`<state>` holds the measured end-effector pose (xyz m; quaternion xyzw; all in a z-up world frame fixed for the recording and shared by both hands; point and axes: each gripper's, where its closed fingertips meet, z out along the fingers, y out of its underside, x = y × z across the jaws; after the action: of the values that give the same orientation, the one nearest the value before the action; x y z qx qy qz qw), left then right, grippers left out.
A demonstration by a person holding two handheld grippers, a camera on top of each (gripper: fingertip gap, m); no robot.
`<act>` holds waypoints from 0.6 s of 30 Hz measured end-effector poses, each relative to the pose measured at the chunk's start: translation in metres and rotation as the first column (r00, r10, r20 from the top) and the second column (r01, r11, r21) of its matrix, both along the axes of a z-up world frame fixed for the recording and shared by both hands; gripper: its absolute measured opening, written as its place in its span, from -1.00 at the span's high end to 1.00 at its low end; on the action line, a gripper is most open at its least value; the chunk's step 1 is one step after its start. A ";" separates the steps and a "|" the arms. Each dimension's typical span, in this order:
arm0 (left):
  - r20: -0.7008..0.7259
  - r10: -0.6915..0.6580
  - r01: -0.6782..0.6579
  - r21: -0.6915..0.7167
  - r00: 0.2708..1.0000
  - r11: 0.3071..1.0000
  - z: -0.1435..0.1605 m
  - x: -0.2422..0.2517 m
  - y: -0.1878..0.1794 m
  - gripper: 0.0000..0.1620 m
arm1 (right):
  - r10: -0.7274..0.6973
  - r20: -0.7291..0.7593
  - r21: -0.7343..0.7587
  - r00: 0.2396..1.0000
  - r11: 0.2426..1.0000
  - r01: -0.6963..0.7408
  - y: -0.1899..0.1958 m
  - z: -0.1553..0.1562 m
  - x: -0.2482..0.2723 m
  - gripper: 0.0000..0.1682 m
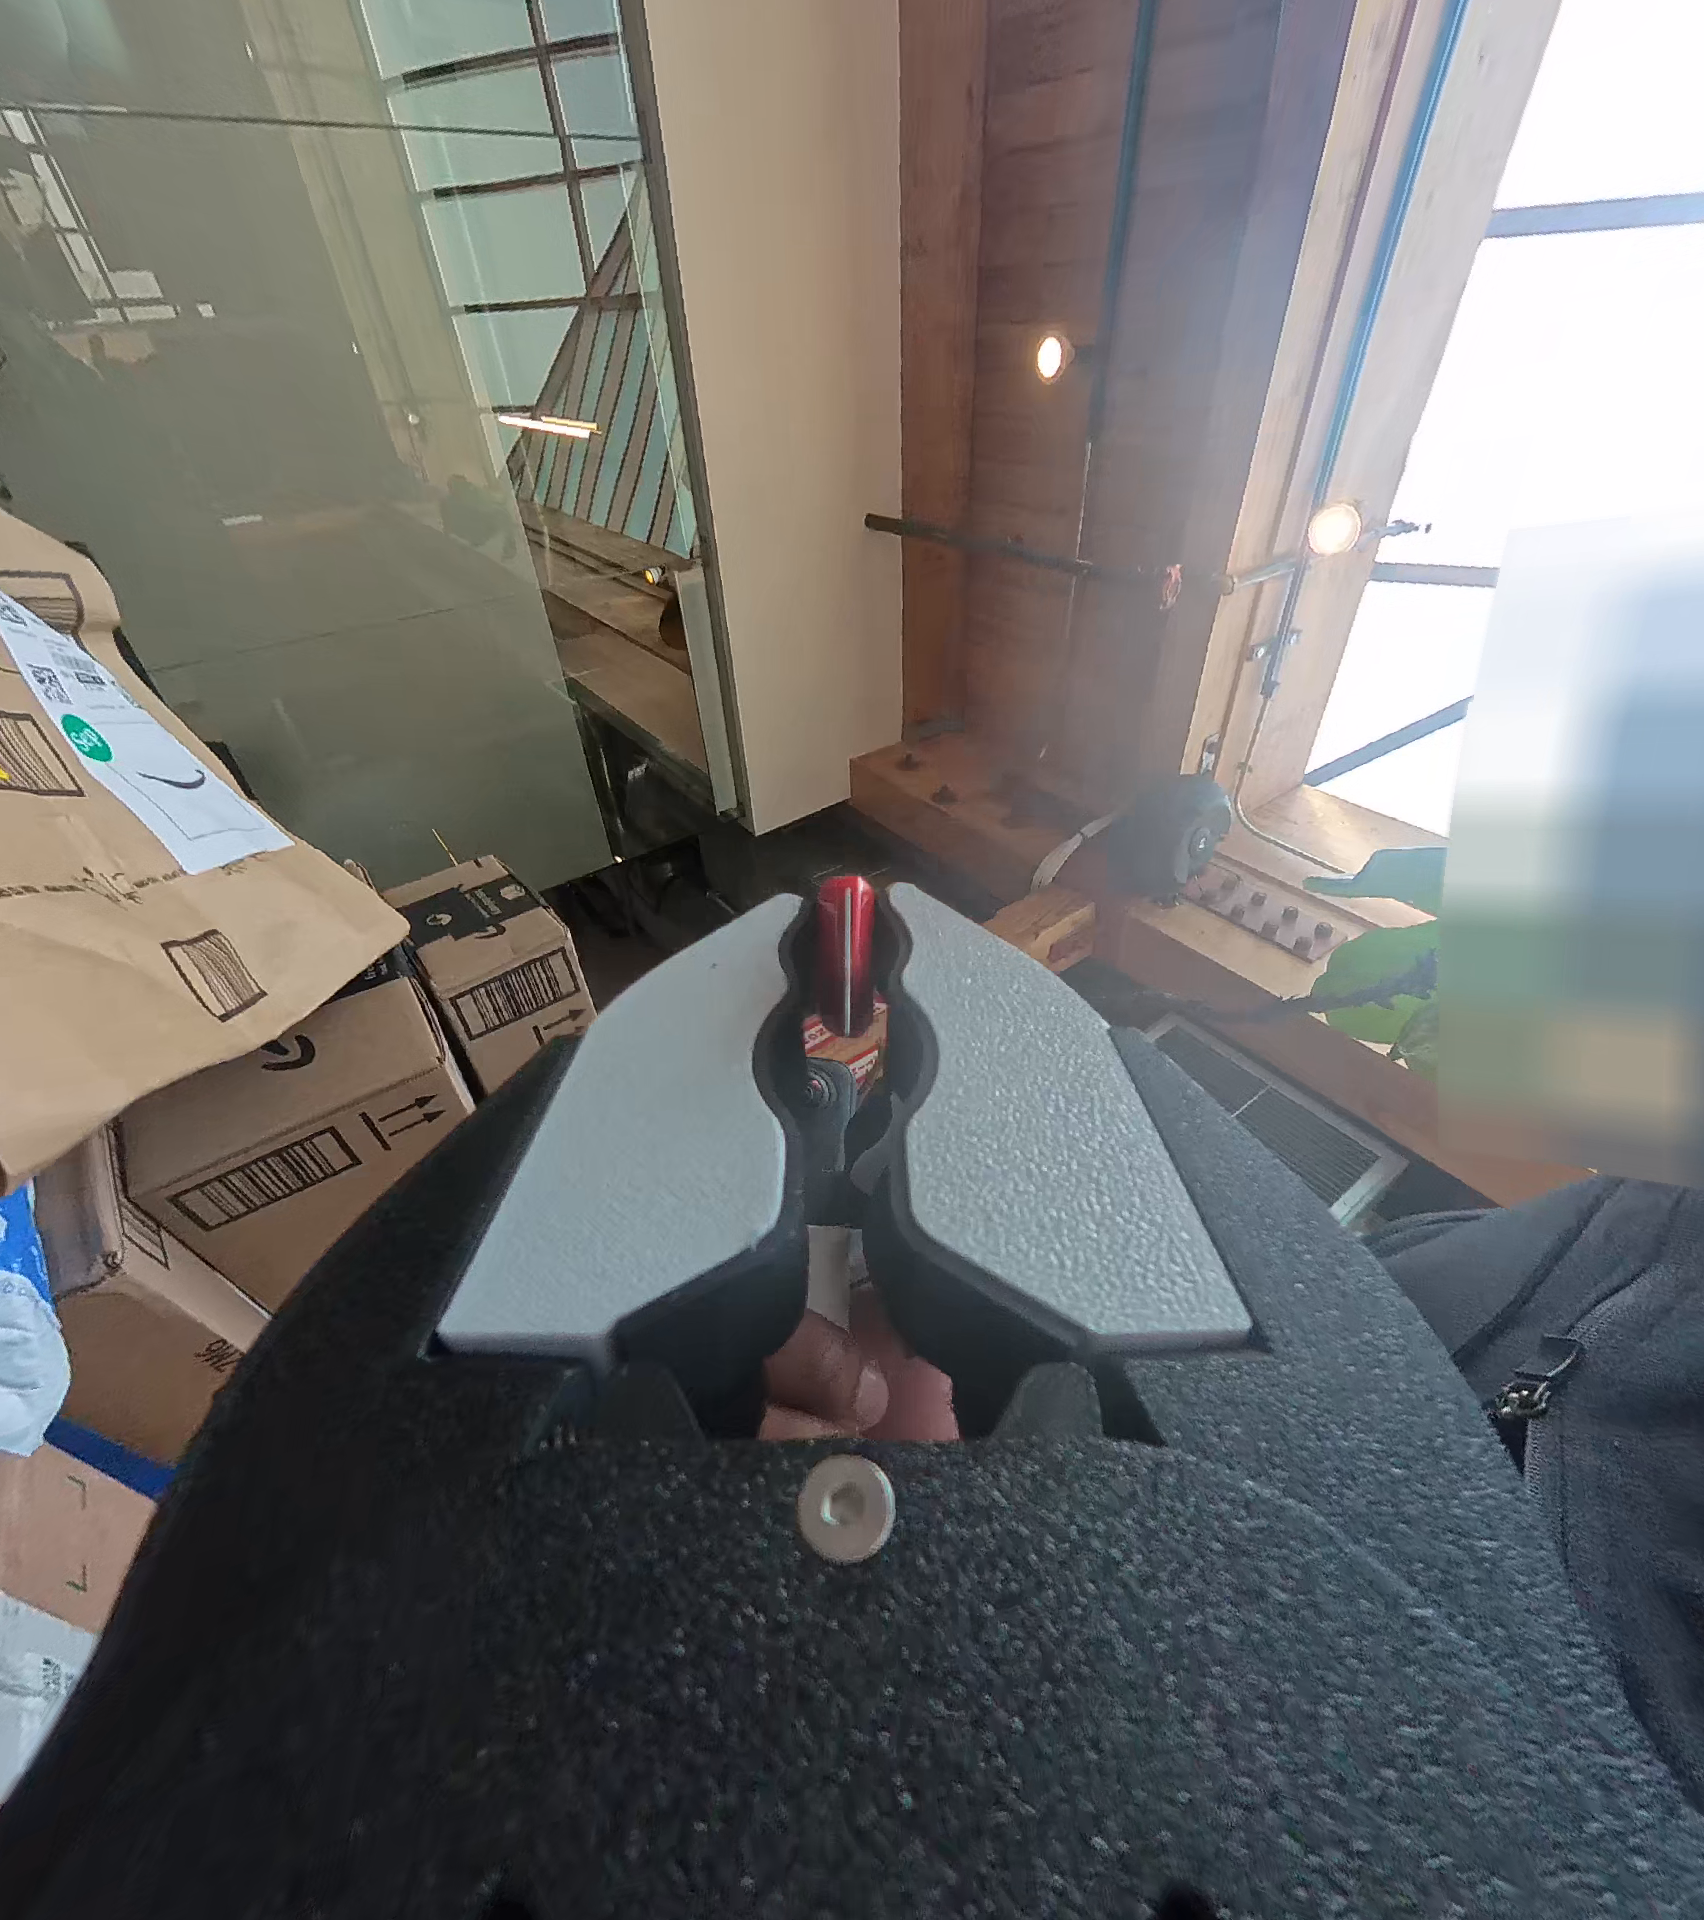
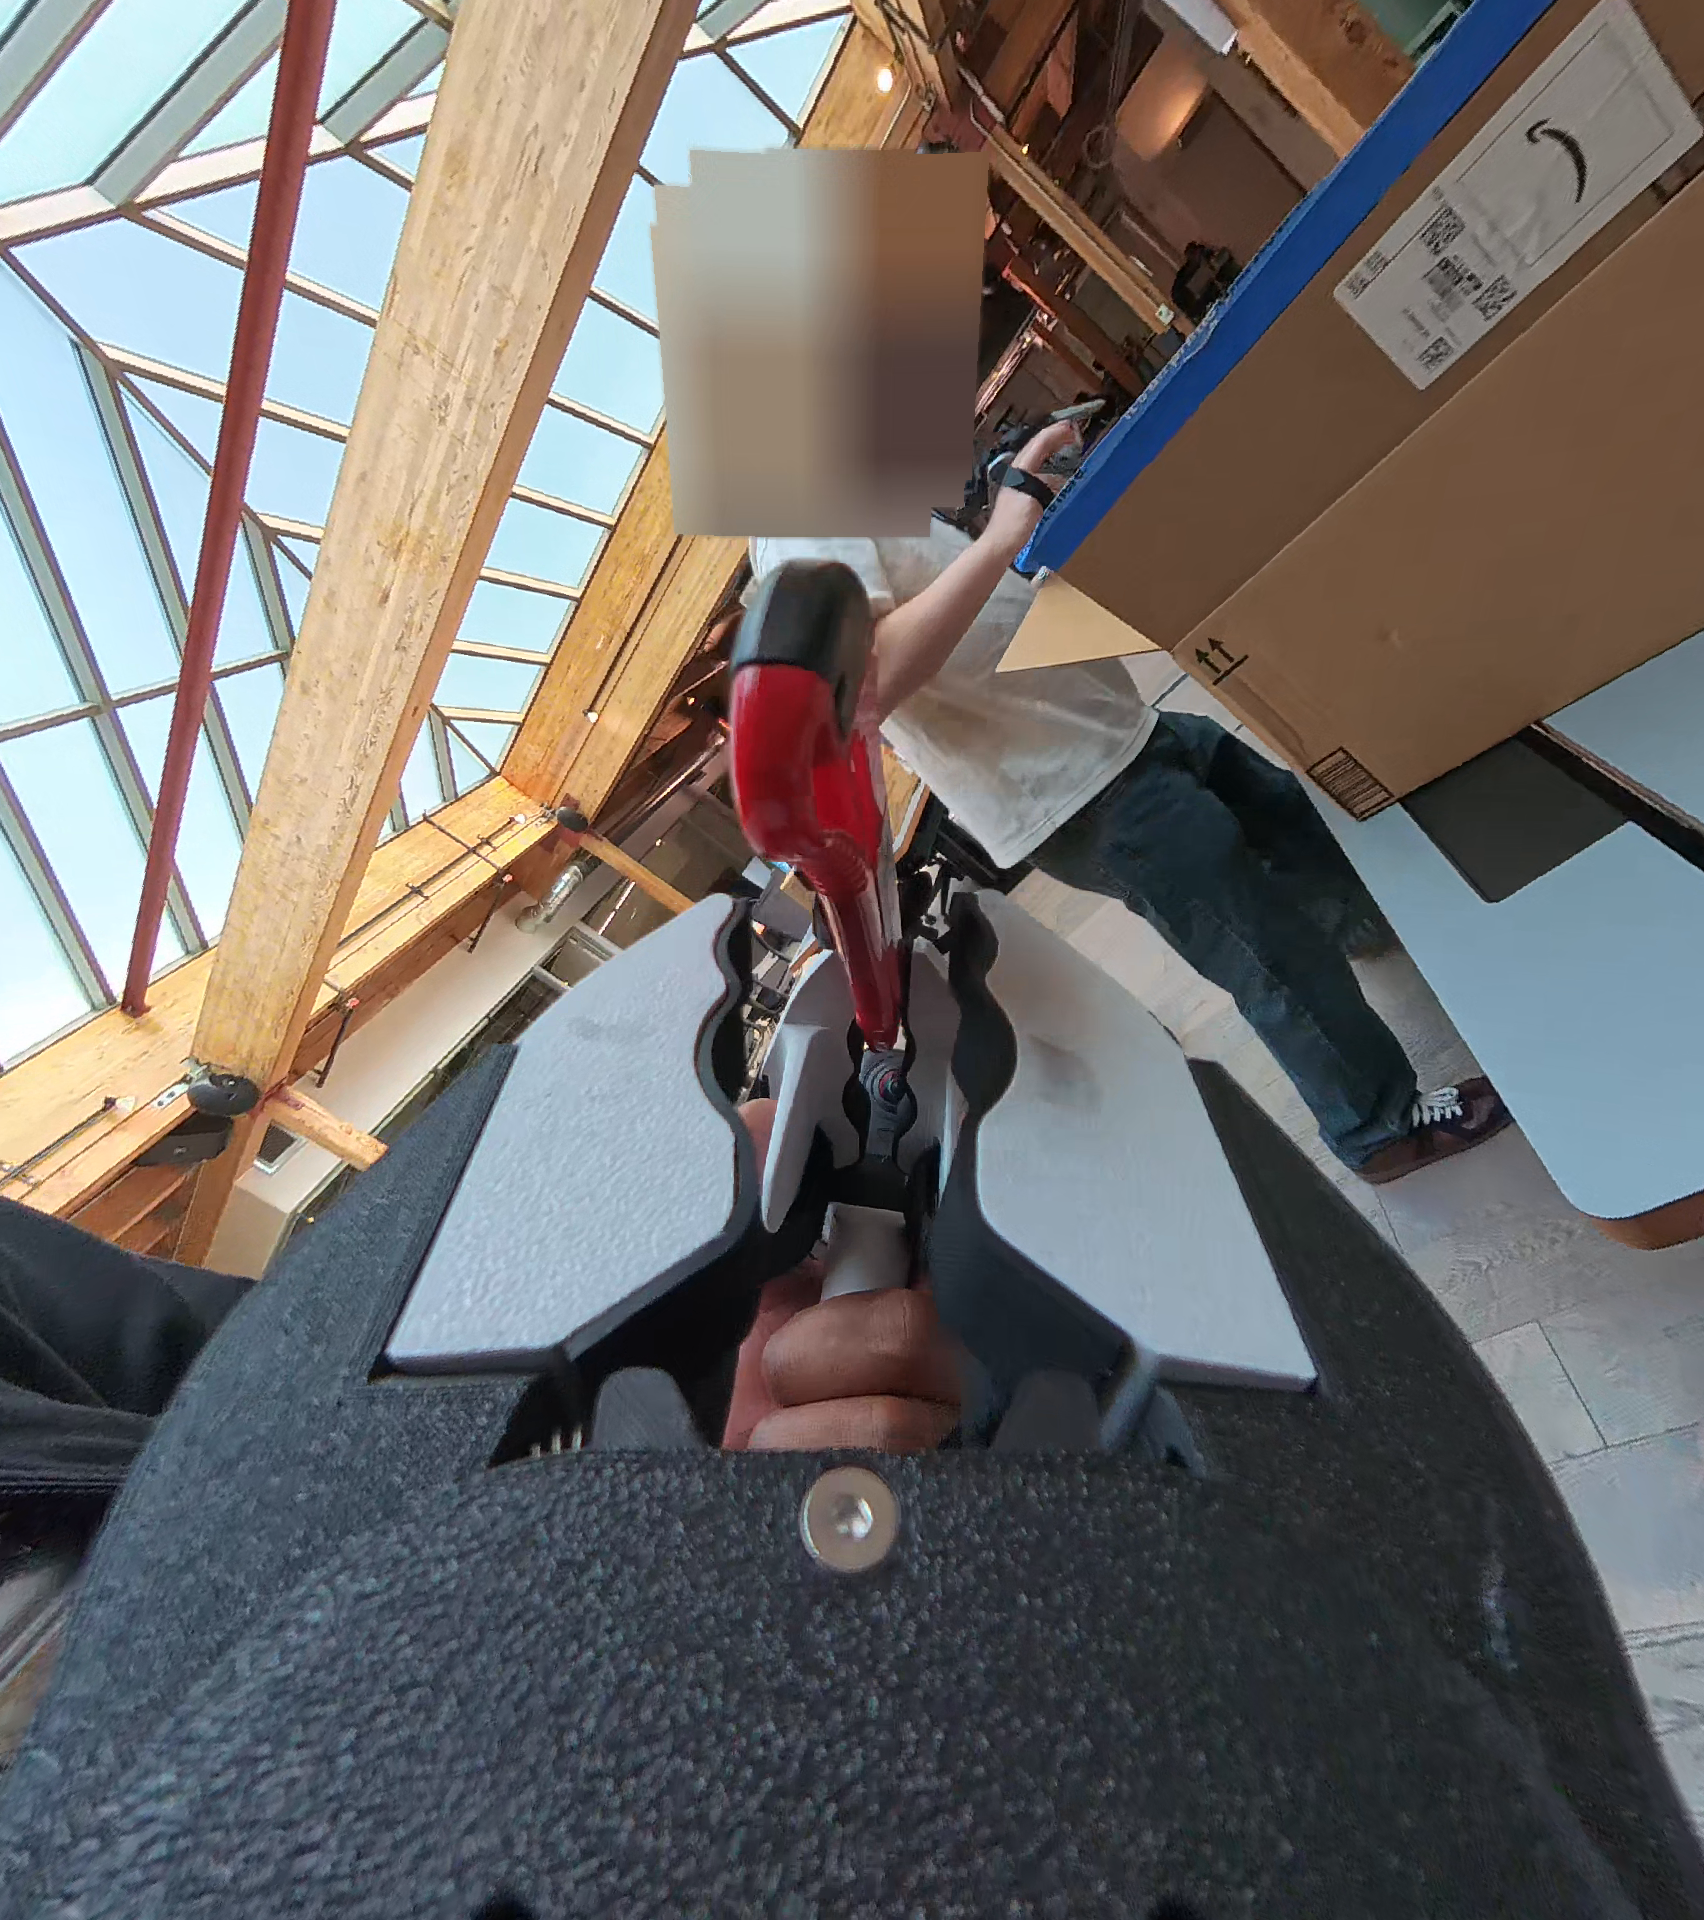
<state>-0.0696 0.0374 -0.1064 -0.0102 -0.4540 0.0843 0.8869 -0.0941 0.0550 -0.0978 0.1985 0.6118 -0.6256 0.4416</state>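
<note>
My left gripper (image 1: pixel 846 906) is shut on a red tool handle (image 1: pixel 845 961) that stands edge-on between its grey fingers (image 1: pixel 661 1122), with a small pivot screw (image 1: pixel 817 1087) below it. The gripper is raised in the air, pointing toward a wooden post. My right gripper (image 2: pixel 848 920) is tilted upward and holds a curved red tool handle with a black end (image 2: pixel 806 748) between its fingers (image 2: pixel 609 1122). The jaws stand a little wider here. A hand shows under each gripper.
In the left wrist view there are a brown paper mailer (image 1: pixel 100 831), stacked cardboard boxes (image 1: pixel 287 1132), a glass wall (image 1: pixel 308 416), a wooden post (image 1: pixel 1035 416) and a plant (image 1: pixel 1378 966). In the right wrist view a person (image 2: pixel 1035 727) stands by large boxes (image 2: pixel 1450 468) on a pale table (image 2: pixel 1606 935).
</note>
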 end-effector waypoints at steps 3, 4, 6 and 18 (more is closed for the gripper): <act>0.003 0.052 -0.052 -0.004 0.999 0.999 -0.001 0.019 -0.030 0.88 | 0.041 -0.033 0.014 0.999 0.999 -0.040 -0.023 0.000 0.018 0.55; 0.000 0.063 -0.063 -0.001 0.998 0.998 -0.002 0.025 -0.042 0.88 | 0.046 -0.049 0.018 0.998 0.999 -0.045 -0.032 0.000 0.024 0.56; -0.004 0.070 -0.070 0.000 0.998 0.998 -0.003 0.039 -0.064 0.88 | 0.049 -0.079 0.023 0.996 0.999 -0.047 -0.052 0.001 0.037 0.56; 0.019 0.027 -0.026 -0.082 0.999 0.996 0.005 0.154 -0.226 0.88 | -0.021 -0.099 0.048 0.995 0.999 0.025 -0.200 0.001 0.142 0.57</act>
<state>0.0845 -0.1886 -0.1015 -0.0413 -0.4593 0.1145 0.8799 0.0478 -0.1446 -0.0966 0.1851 0.6457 -0.6245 0.3985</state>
